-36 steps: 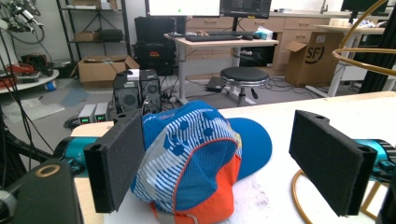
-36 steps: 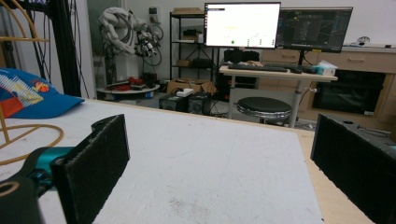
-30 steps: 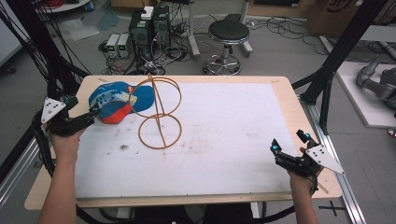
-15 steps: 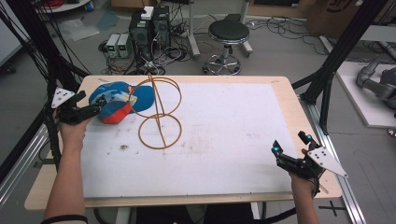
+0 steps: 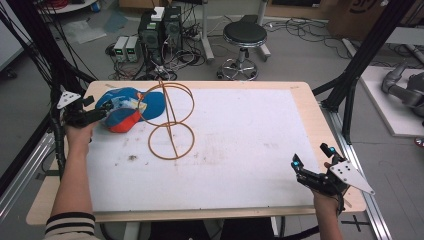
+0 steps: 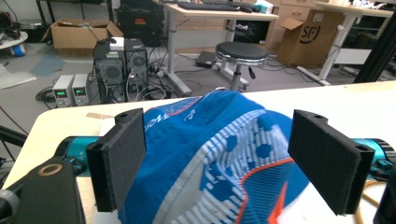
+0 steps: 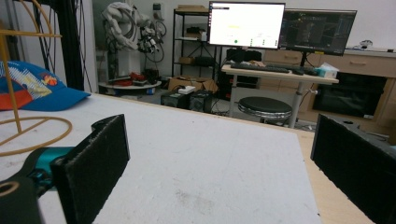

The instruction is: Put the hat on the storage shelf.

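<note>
Blue cap is sitting at the table's 10 o'clock corner, touching the gold wire stand on its 9 o'clock side. Left gripper is reaching in at the cap's 9 o'clock edge, jaws apart and straddling the fabric; contact is looking likely but hard to confirm. Right gripper is idling at the table's 4 o'clock corner, jaws spread wide over bare white mat, well apart from the cap.
</note>
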